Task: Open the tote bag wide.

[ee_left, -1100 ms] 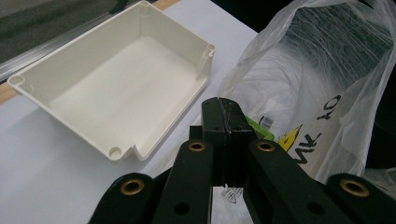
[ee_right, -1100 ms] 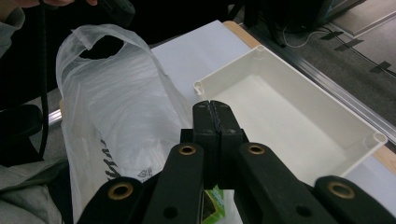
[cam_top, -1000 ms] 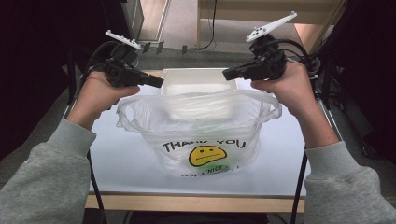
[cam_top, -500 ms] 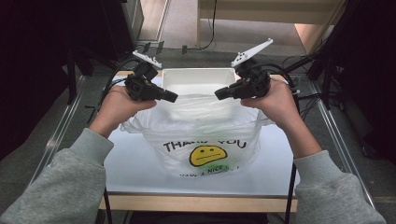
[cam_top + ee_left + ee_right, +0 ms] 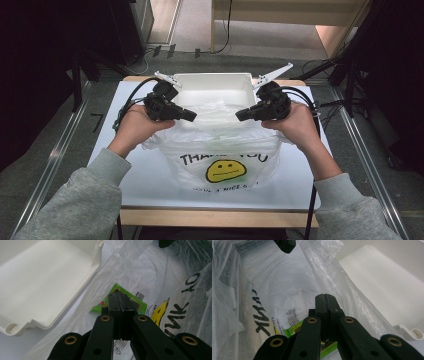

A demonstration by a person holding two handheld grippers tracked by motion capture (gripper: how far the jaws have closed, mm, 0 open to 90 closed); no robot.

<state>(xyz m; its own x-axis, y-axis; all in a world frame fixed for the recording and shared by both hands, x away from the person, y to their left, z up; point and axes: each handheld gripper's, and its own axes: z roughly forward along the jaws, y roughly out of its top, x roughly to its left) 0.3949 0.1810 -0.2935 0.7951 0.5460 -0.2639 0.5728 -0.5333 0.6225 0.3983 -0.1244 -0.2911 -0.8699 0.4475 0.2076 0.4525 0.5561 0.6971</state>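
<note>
both grippers, left gripper [image 5: 191, 116] and right gripper [image 5: 240, 116], have sunk lower, jaws pressed together on the plastic bag [image 5: 220, 150].

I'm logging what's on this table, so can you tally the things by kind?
Plastic bag: 1
White bin: 1
Green packet inside the bag: 1
Hand-held grippers, left and right: 2
Total: 5

Both black two-jaw grippers, left [image 5: 192, 116] and right [image 5: 239, 117], have brass rivets, grey three-cornered plates, black cables; person's wearing grey sweatshirt sleeves [image 5: 85, 200].
</note>
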